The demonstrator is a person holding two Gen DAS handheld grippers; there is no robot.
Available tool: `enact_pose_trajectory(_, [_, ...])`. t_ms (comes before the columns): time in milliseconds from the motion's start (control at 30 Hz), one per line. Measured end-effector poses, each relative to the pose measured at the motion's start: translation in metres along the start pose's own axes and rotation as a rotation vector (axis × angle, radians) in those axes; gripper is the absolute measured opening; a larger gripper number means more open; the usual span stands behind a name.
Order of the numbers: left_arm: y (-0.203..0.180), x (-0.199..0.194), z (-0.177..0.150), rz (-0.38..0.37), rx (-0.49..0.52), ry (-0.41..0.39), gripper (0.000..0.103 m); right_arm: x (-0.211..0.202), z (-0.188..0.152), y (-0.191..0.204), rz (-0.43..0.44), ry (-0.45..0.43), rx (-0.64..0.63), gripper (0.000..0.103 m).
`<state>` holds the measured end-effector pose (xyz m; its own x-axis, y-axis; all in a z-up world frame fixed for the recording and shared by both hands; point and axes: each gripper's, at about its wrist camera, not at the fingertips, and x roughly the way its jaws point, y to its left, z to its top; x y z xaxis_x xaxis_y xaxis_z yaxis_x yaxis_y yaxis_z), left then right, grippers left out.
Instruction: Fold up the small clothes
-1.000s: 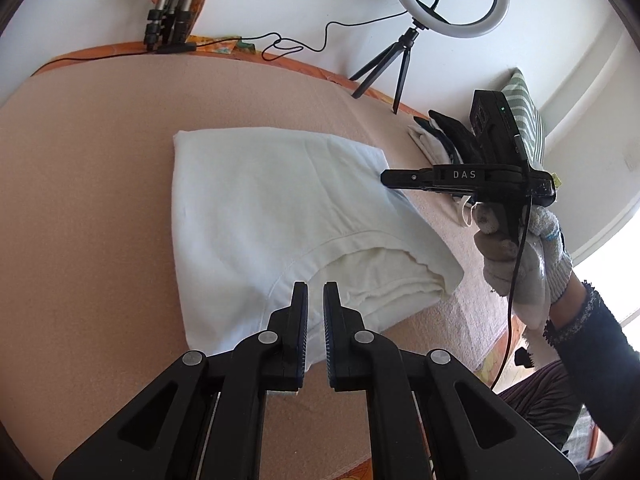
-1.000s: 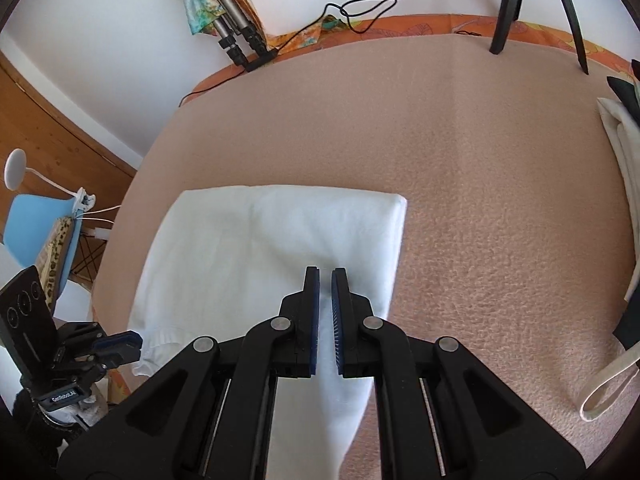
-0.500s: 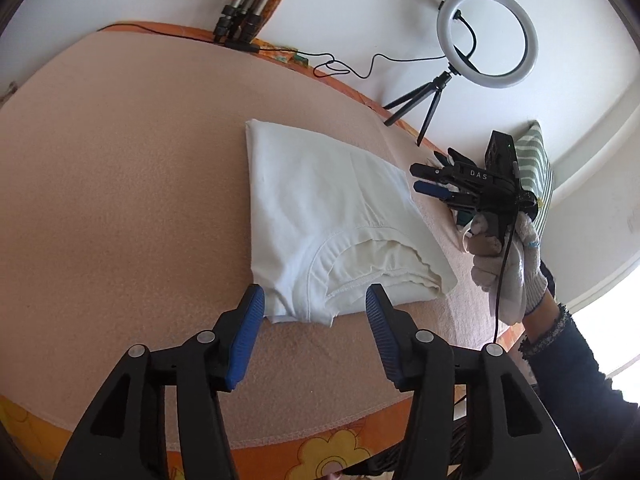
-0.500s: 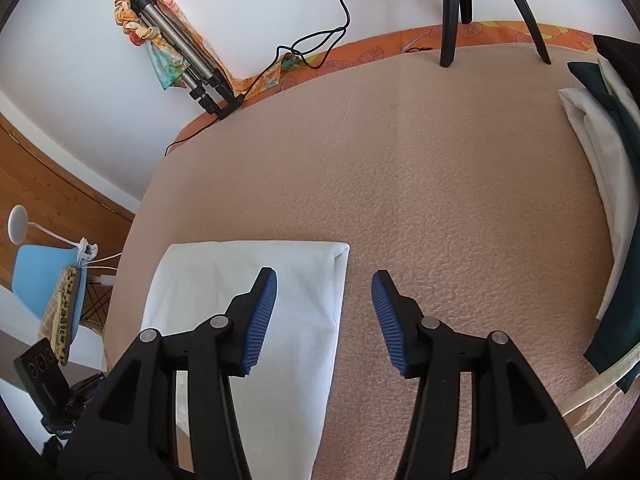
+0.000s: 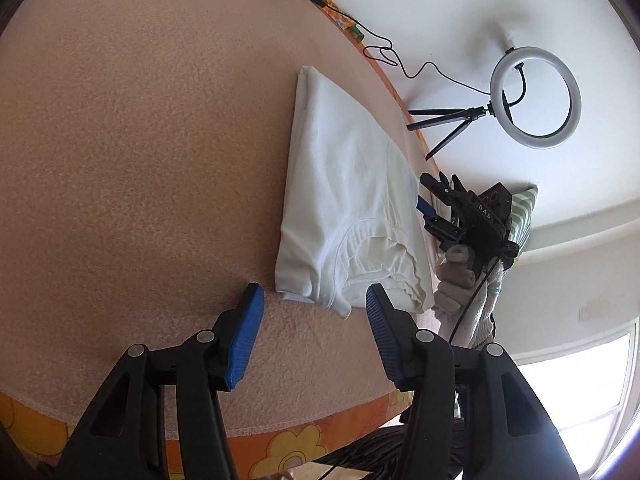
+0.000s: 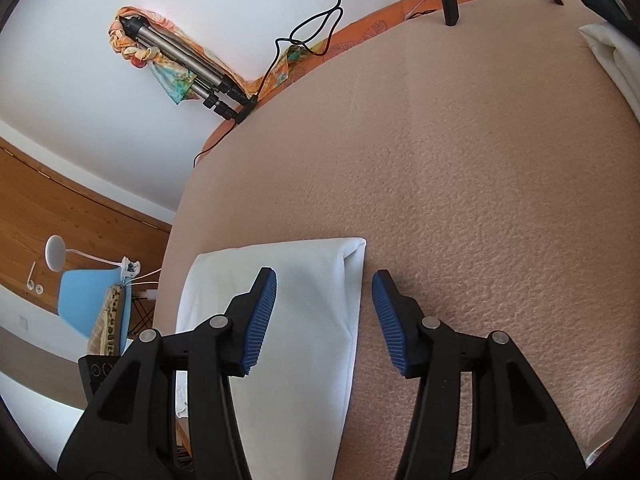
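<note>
A folded white garment [image 5: 348, 200] lies flat on the peach-coloured blanket [image 5: 140, 160]; its collar end faces my left gripper. My left gripper [image 5: 314, 312] is open and empty, just short of the garment's near edge. The right gripper [image 5: 434, 204] shows in the left wrist view, held by a gloved hand at the garment's right side. In the right wrist view the garment [image 6: 296, 320] lies under and left of my right gripper [image 6: 324, 300], which is open and empty above the garment's folded right edge.
A ring light on a small tripod [image 5: 532, 100] stands at the blanket's far edge. A folded tripod wrapped in coloured cloth [image 6: 180, 56] leans on the wall. Other clothes [image 6: 616, 52] lie at the far right. A blue chair [image 6: 96, 300] stands beside the bed.
Both grippers went from shut to open and pulled back from the garment. The garment stays folded on the blanket. Both cameras tilted to a new angle.
</note>
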<state>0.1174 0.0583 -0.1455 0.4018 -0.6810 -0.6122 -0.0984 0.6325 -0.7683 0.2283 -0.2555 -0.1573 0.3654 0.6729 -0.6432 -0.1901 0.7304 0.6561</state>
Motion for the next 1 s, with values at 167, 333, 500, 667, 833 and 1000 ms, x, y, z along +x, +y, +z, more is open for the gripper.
enact_pose_trajectory(167, [-0.003, 0.007, 0.007, -0.027, 0.003, 0.010, 0.052, 0.007, 0.002, 0.004, 0.029, 0.007, -0.024, 0.053])
enact_pose_trajectory(333, [-0.003, 0.010, 0.008, -0.050, 0.008, 0.013, 0.054, 0.013, 0.001, 0.004, 0.083, 0.003, -0.001, 0.053])
enact_pose_trajectory(500, [-0.012, 0.014, 0.008, -0.016, 0.058, 0.007, 0.051, 0.016, -0.002, 0.007, 0.104, 0.001, 0.011, 0.053])
enact_pose_trajectory(667, [-0.015, 0.022, 0.012, 0.048, 0.094, 0.006, 0.022, 0.018, -0.003, 0.010, 0.089, 0.000, 0.005, 0.047])
enact_pose_trajectory(833, [-0.025, 0.027, 0.012, 0.114, 0.180, -0.005, 0.016, 0.022, -0.005, 0.015, 0.042, 0.018, -0.015, 0.027])
enact_pose_trajectory(1000, [-0.033, 0.024, 0.010, 0.144, 0.254, -0.030, 0.014, 0.018, -0.004, 0.027, -0.016, 0.008, -0.059, 0.011])
